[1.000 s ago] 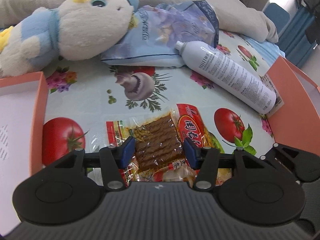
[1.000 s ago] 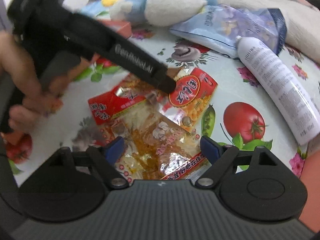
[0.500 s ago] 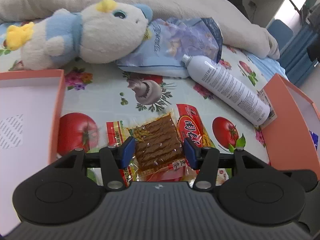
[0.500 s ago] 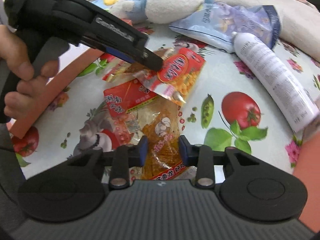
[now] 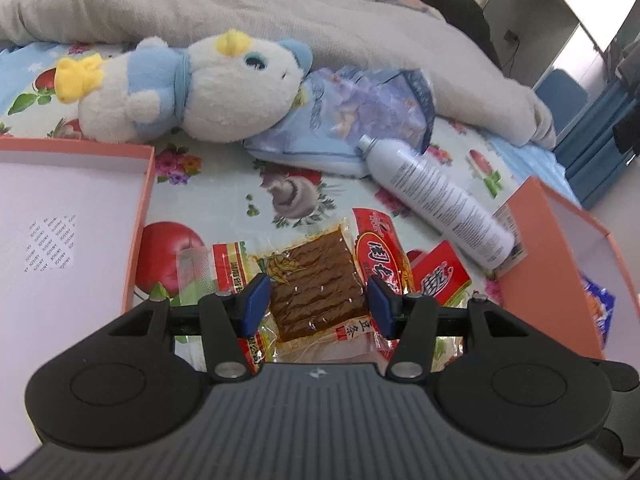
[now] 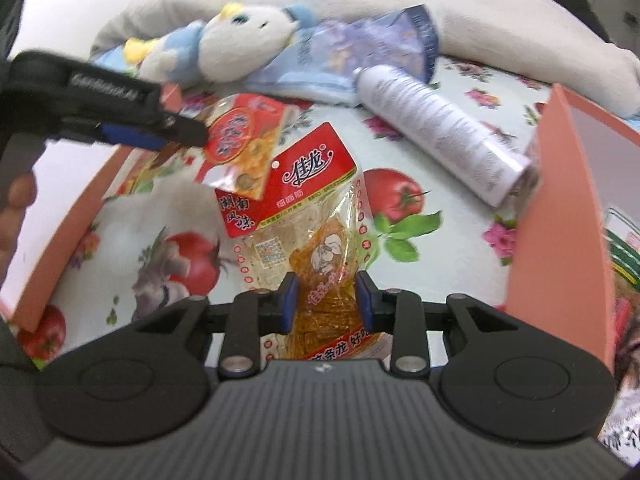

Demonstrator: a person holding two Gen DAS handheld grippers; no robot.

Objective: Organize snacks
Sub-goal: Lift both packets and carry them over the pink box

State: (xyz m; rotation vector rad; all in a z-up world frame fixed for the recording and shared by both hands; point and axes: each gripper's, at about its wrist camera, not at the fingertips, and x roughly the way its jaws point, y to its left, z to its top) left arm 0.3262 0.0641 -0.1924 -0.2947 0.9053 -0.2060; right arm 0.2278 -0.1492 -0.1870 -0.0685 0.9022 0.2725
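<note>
The brown snack packet point(image 5: 320, 280), a clear pouch of dark ridged strips, sat between the blue pads of the left gripper point(image 5: 318, 306), which was about half open and clamped on the packet's two sides. A red round-label packet point(image 5: 380, 256) overlapped its right edge and, in the right wrist view, hung off the left gripper's tip point(image 6: 240, 140), raised above the cloth. A red-and-yellow packet point(image 5: 230, 272) lay against the brown one's left edge.

The right gripper point(image 6: 326, 300) was drawn in narrow, its pads pressing the lower end of a red-topped clear packet point(image 6: 308, 200) of orange pieces, which stood up away from the camera.

Beneath them spread a tablecloth point(image 5: 224, 196) printed with tomatoes and mushrooms. An orange box point(image 5: 140, 216) with a white inside lay to the left, and a second orange box point(image 5: 560, 248) to the right. A white spray can point(image 5: 436, 196) lay on its side near the right box, its cap toward a pale blue snack bag point(image 5: 360, 120). A white-and-blue plush toy point(image 5: 200, 92) rested partly on that bag, and a grey blanket point(image 5: 280, 12) lay behind.
</note>
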